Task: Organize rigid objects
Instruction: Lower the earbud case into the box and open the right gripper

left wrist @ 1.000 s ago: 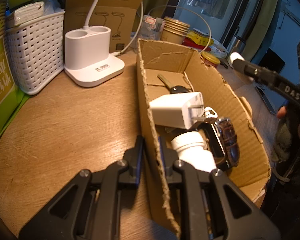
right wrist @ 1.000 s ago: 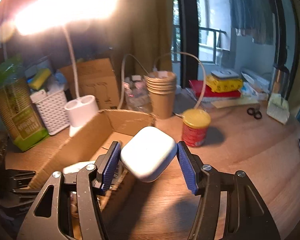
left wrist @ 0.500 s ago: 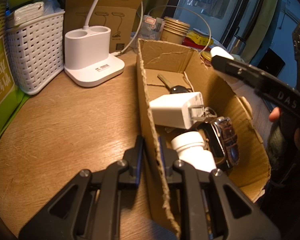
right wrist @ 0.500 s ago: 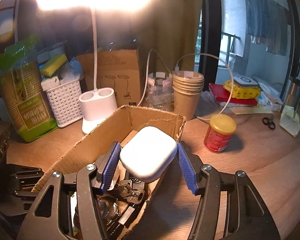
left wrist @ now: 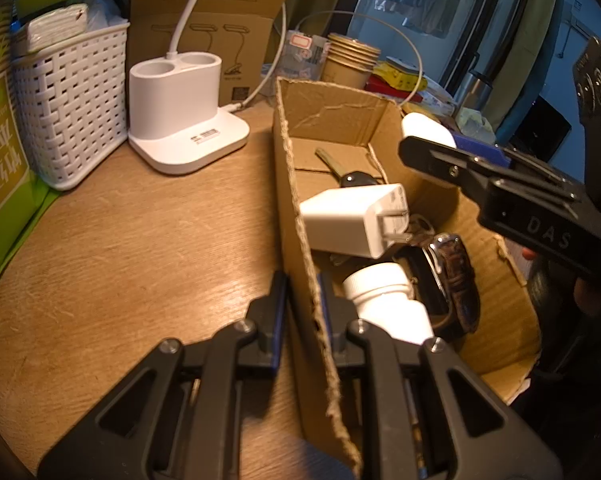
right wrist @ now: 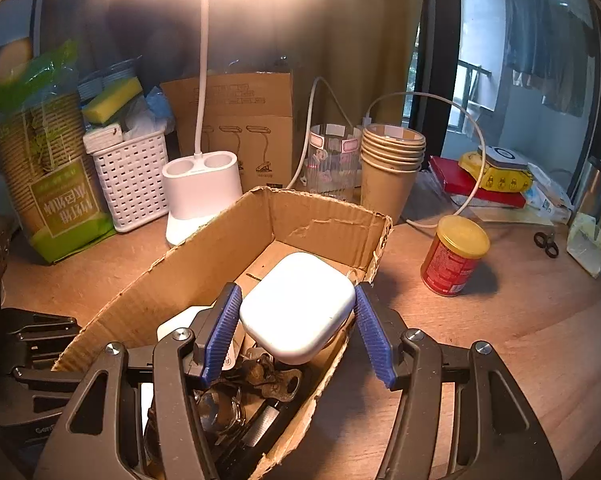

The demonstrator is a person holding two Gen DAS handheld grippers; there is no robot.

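Below the right gripper (right wrist: 296, 330), dark keys and a watch blur together in shadow. Its ribbed blue jaws pinch a smooth, rounded white case (right wrist: 296, 306) over the torn corrugated cardboard box (right wrist: 220, 236), long axis running between them. The left gripper (left wrist: 302, 304) clamps the box wall.

The left wrist camera sits close behind the left gripper (left wrist: 302, 292), looking down along its fingers at the cardboard box (left wrist: 292, 184) wall between them, with the right gripper (left wrist: 452, 148) entering from its right. The right wrist camera looks down past the right gripper (right wrist: 296, 320) into the same cardboard box (right wrist: 220, 248) from the opposite side. Both views share the box, the white lamp base (left wrist: 184, 120) (right wrist: 198, 196) and the white basket (left wrist: 68, 104) (right wrist: 130, 184) beyond.
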